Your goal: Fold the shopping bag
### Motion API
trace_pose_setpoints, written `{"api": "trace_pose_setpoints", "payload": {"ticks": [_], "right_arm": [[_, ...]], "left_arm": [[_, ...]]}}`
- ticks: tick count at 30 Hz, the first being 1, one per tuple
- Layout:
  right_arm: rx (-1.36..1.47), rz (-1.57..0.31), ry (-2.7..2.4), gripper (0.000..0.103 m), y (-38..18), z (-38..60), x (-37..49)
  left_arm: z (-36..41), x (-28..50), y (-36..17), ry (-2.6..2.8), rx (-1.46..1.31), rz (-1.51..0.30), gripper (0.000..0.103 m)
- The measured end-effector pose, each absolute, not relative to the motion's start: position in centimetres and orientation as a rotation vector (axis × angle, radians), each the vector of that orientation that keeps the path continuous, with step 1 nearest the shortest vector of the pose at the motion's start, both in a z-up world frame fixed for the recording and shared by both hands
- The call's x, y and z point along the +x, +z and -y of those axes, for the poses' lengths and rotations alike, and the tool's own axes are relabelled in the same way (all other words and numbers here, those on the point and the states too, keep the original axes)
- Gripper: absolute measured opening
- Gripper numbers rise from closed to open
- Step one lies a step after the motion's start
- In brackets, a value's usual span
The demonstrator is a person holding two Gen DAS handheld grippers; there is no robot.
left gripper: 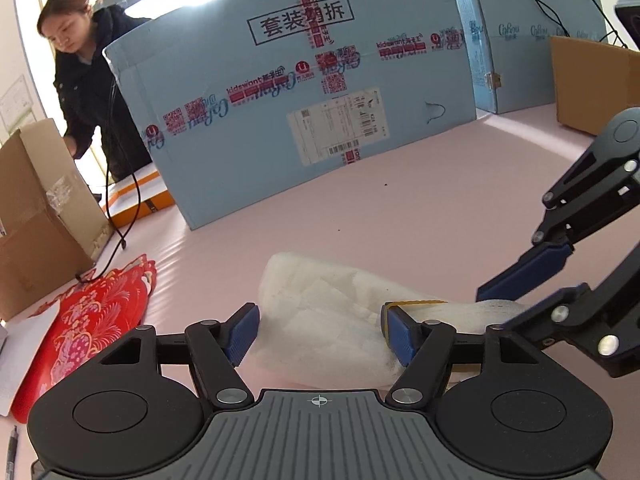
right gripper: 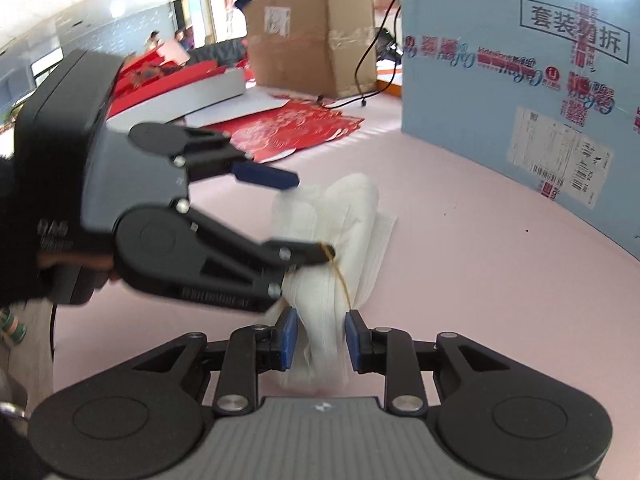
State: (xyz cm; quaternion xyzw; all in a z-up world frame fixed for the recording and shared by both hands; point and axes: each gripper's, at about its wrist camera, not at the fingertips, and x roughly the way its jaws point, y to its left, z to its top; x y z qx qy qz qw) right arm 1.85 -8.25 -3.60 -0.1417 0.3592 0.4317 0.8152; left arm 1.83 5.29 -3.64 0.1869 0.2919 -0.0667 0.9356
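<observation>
Pinching crinkled white shopping bag [right gripper: 340, 240]: right gripper [right gripper: 320, 338] fingers; left gripper [left gripper: 318, 334] fingers spread.

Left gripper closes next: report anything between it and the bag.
Nothing visible. The bag lies between the fingers of the open left gripper; a yellow band loops one finger, and the right gripper pinches the bag's end.

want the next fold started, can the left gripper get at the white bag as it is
Probably yes: the white bag already lies between the left gripper's open fingers, with nothing in front of it.
</observation>
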Motion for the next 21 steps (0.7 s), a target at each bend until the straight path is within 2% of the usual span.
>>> {"api": "trace_pose_setpoints", "payload": {"ticks": [3,5,11,14,19,21], "right_arm": [[-0.293,-0.806,0.848,0.029,-5.1,7.7,2.8],[-0.182,-0.86,0.825,0.029,-5.8,8.7,3.7],[-0.126,-0.886,0.805,0.03,-6.6,9.4,4.1],[-0.128,-0.894,0.815,0.03,-6.6,9.6,4.1],[-0.165,-0.888,0.839,0.029,-6.6,9.6,4.1],[-0.176,-0.888,0.848,0.029,-6.5,9.4,4.2]], "left_arm": [[-5.3,1.1,-3.7,-0.111,0.409,-0.575,0.069],[-5.0,0.0,-4.1,-0.046,0.473,-0.545,0.073],[-5.3,-1.5,-5.3,0.091,0.524,-0.532,0.074],[-5.2,-1.0,-5.6,0.108,0.652,-0.489,0.075],[-4.7,1.2,-4.8,-0.006,0.871,-0.379,0.079],[-4.5,1.6,-3.6,-0.18,0.872,-0.387,0.079]]}}
